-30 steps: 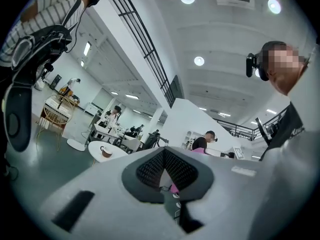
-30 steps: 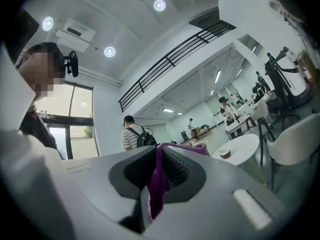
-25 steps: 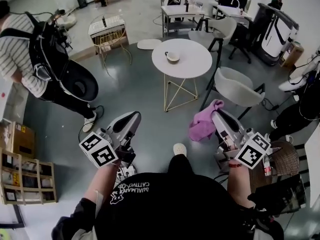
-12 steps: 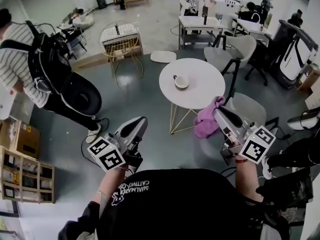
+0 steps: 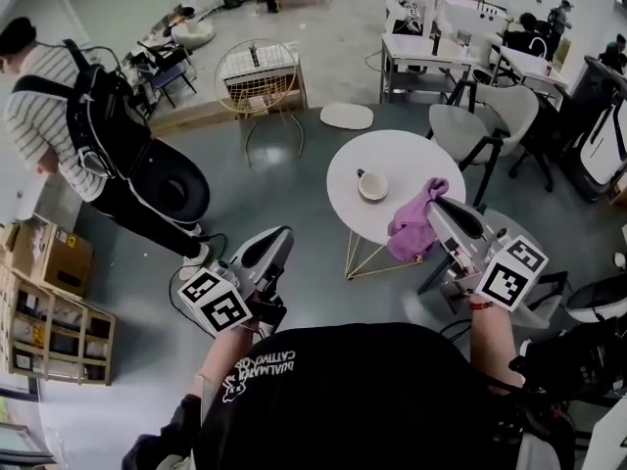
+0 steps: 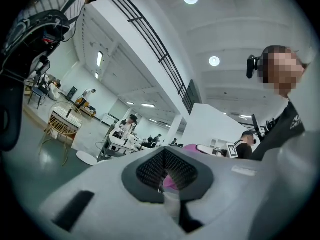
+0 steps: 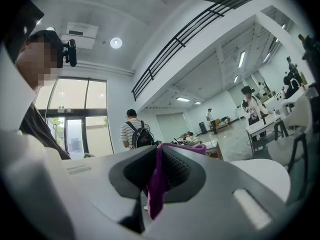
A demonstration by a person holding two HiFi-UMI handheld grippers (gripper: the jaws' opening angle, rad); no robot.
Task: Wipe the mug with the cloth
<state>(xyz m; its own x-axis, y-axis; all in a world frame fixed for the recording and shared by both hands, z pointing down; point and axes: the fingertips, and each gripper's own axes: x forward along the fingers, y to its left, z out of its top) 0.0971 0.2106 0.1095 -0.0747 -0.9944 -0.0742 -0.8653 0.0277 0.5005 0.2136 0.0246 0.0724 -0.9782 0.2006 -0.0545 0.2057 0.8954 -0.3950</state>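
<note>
Head view looks steeply down on the worktop [image 5: 384, 151]. Cameras on left hand-held gripper [image 6: 166, 171] and right hand-held gripper [image 7: 156, 169] face level, close behind jaws; right and head views share the backpack person [image 7: 134, 131].

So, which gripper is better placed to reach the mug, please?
Probably right: the right gripper, shut on the pink cloth, is at the round white table near the white mug; the left gripper hangs short.

A round white table [image 5: 397, 155] on thin gold legs stands on the grey floor [image 5: 294, 194], right of centre. A mug [image 5: 372, 185] sits left of its middle. A flat white pad [image 5: 346, 116] lies on the floor just beyond.
</note>
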